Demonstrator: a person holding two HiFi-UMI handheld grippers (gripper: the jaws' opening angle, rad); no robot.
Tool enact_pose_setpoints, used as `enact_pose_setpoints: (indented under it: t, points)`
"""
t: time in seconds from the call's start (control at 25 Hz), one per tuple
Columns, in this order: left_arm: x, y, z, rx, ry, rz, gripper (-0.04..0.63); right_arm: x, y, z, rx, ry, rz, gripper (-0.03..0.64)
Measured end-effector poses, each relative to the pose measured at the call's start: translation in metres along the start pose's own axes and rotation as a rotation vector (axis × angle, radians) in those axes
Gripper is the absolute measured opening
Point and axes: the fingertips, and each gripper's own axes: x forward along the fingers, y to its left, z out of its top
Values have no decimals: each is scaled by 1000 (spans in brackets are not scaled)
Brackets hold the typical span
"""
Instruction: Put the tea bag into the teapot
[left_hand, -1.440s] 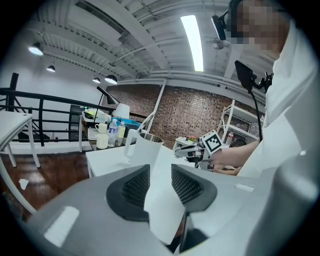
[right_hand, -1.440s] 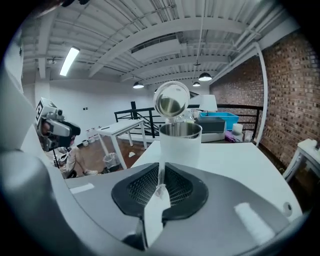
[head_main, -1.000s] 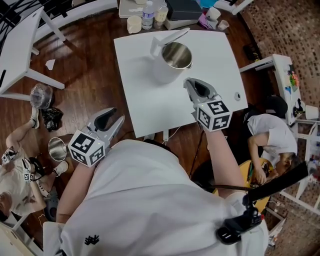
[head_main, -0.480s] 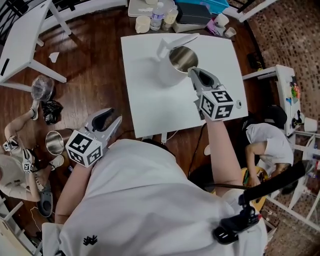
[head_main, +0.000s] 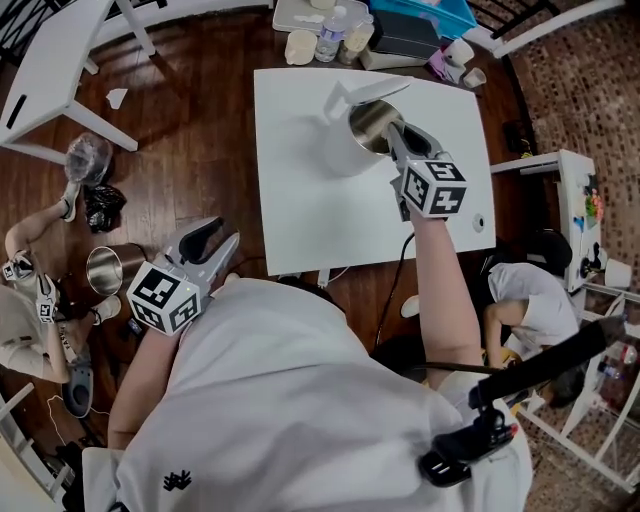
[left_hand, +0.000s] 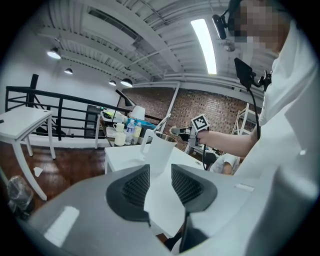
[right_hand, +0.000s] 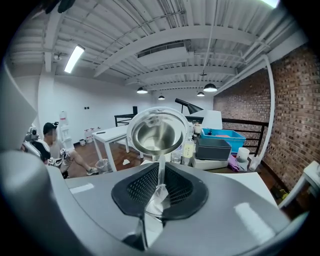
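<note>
A white teapot (head_main: 345, 135) with a shiny steel inside and its lid tipped up stands at the far part of the white table (head_main: 300, 215). My right gripper (head_main: 394, 132) hangs at the pot's right rim, its tips over the opening. In the right gripper view the right gripper (right_hand: 159, 172) is shut on a thin pale tea bag (right_hand: 157, 196), with the teapot's mouth (right_hand: 157, 132) straight ahead. My left gripper (head_main: 222, 236) stays off the table by my body; the left gripper (left_hand: 160, 176) stands open with nothing between its pads, and the teapot (left_hand: 160, 150) is seen beyond.
Behind the table stand bottles and cups (head_main: 328, 38) and a blue bin (head_main: 425, 14). A steel cup (head_main: 102, 270) sits on the wooden floor at left, near a seated person (head_main: 25, 320). Another person (head_main: 525, 295) crouches at right. A small knob (head_main: 478, 224) lies near the table's right edge.
My right gripper has moved away from me across the table, up to the teapot's rim, still shut on the tea bag. The left gripper has hardly moved.
</note>
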Motion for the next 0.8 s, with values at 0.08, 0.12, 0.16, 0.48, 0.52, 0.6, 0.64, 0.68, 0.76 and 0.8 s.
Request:
enact_pose_setpoints:
  t: [0.08, 0.12, 0.16, 0.48, 0.52, 0.6, 0.64, 0.68, 0.76, 0.8]
  points:
    - [0, 1, 0, -1, 1, 10, 135, 8, -1, 0, -8, 7, 7, 29]
    - [0, 1, 0, -4, 2, 13, 135, 11, -2, -1, -10, 11, 8, 29]
    - [0, 1, -1, -7, 2, 16, 135, 13, -3, -1, -12, 14, 8, 29]
    - [0, 0, -3, -11, 8, 33, 135, 24, -8, -5, -18, 24, 6, 31]
    - [0, 1, -3, -11, 8, 37, 135, 25, -8, -4, -17, 22, 7, 31]
    - [-1, 1, -3, -11, 6, 43, 135, 25, -8, -3, -17, 16, 9, 31]
    - [-1, 1, -3, -11, 4, 45, 135, 25, -8, -2, -18, 14, 10, 32]
    - [-2, 0, -3, -11, 4, 46, 135, 24, -8, -2, -20, 14, 11, 34]
    - [-2, -1, -3, -10, 3, 45, 135, 24, -8, -3, -23, 16, 11, 38]
    - [-1, -2, -3, -7, 4, 44, 135, 24, -8, -3, -23, 15, 11, 44]
